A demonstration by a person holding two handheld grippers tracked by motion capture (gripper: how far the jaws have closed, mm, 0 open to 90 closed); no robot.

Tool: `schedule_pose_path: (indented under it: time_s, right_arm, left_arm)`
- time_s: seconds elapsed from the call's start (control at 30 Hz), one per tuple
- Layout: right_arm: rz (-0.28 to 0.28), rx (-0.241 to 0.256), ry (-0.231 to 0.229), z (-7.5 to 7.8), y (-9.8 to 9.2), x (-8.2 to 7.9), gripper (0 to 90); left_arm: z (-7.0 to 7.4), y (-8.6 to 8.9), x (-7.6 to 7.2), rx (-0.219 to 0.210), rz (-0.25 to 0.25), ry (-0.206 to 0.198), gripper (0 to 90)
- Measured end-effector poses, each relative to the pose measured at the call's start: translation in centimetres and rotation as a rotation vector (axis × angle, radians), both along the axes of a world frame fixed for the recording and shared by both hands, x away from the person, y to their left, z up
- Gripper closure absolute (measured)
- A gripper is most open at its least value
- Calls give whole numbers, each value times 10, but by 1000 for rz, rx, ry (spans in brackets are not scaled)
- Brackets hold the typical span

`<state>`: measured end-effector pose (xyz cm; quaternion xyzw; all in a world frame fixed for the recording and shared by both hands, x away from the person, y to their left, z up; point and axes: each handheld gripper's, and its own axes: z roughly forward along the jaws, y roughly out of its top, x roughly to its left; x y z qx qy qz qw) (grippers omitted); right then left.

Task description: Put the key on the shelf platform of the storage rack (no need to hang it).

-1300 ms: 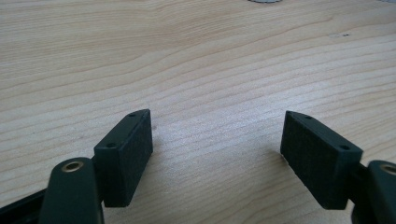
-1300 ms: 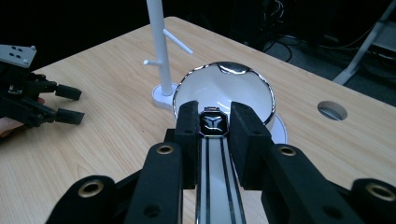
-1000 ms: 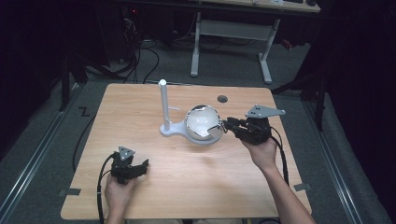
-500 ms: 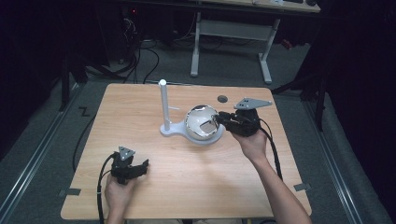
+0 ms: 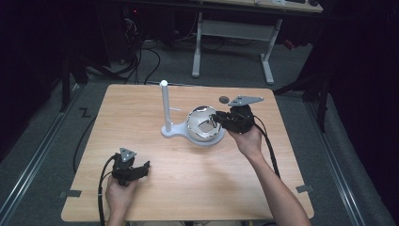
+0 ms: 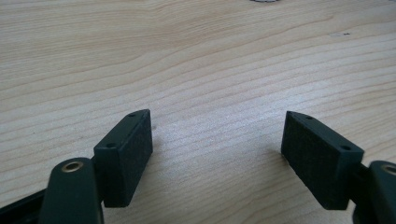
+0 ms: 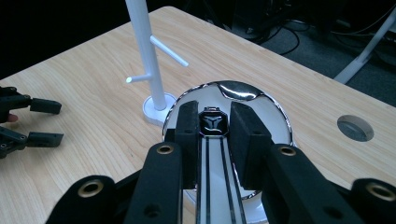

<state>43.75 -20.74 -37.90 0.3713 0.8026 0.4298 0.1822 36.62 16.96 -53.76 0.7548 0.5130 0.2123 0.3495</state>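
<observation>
Chrome round bowl between padded right claw jaws.

Glossy mirror-bright metal bowl on matt pale wood table.

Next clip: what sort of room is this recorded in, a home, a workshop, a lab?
Most likely a lab or data-collection room, not a home. A bare wooden table stands on grey carpet, cables trail across the floor behind it, and a white-legged desk frame sits in the dark background.
</observation>
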Motion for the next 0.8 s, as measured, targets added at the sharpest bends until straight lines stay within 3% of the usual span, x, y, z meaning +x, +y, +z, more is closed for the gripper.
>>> schedule_pose_path:
  time_s: [0.8]
  right_arm:
    - [24, -35, 79, -25, 23, 23, 745]
  left_arm:
    - [0, 1, 0, -4, -1, 2, 250]
